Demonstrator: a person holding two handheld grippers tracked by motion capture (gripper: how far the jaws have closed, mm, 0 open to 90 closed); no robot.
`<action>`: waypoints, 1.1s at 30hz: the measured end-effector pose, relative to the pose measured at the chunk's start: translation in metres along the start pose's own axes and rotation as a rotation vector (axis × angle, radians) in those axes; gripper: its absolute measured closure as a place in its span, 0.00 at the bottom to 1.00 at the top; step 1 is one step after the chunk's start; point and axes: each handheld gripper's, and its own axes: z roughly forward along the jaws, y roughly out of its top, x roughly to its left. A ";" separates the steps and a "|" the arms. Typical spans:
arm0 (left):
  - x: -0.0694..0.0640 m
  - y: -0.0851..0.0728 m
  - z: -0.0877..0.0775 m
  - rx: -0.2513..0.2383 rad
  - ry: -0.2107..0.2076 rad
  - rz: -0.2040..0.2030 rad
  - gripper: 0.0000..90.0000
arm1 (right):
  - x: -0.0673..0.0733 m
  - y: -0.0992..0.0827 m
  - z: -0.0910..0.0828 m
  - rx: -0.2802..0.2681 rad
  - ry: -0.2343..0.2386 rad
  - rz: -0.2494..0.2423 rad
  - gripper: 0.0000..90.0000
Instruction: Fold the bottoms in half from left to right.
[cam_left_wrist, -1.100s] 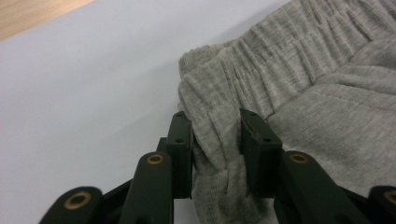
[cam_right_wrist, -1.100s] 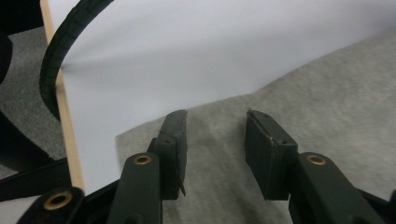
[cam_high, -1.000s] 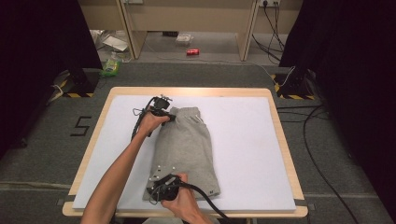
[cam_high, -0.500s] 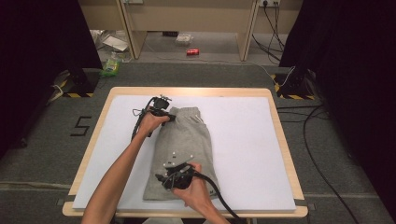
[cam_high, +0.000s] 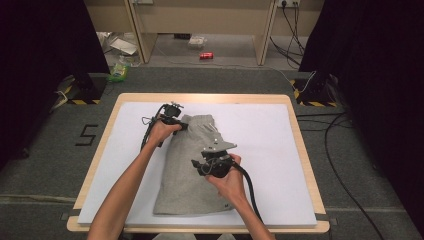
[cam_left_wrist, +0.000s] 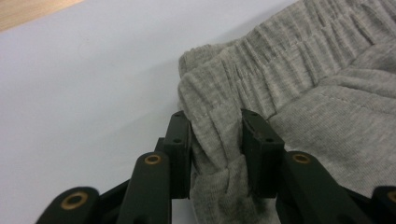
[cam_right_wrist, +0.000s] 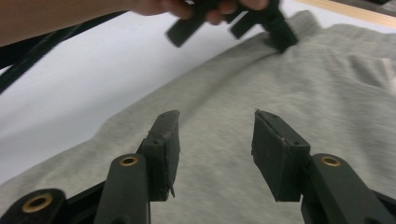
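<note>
A pair of folded grey jersey shorts (cam_high: 192, 167) lies lengthwise on the white sheet covering the wooden counter (cam_high: 130, 98), elastic waistband at the far end and hems toward the person's side. The left gripper (cam_left_wrist: 215, 140) is clamped on a bunched fold of fabric at the waistband's left corner, pinning that end of the shorts. The right gripper (cam_right_wrist: 212, 151), seen in the high view above the middle of the shorts (cam_high: 200, 167), has just been opening its jaws; they stand parted over the grey cloth with nothing between them, the pads clear of the fabric. The work appears to be folding or smoothing the shorts, with the left corner anchored and the right gripper between grasps. The next move probably calls for the right gripper to settle on a fresh edge of the shorts, likely nearer the waistband, and pinch only the layers meant to travel. The right hand (cam_high: 227, 182) covers part of the shorts' right side, the far view from the right gripper is blurred, and how many layers lie stacked in the shorts cannot be told.
</note>
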 end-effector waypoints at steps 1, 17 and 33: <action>0.000 0.000 0.000 0.000 0.000 -0.001 0.73 | -0.004 0.000 -0.001 -0.002 -0.011 0.006 0.58; 0.001 0.000 0.001 0.001 -0.004 -0.001 0.72 | -0.071 0.015 0.010 0.015 -0.152 0.057 0.55; 0.001 -0.001 0.001 -0.003 -0.007 -0.007 0.72 | -0.106 0.028 0.029 0.042 -0.194 0.112 0.49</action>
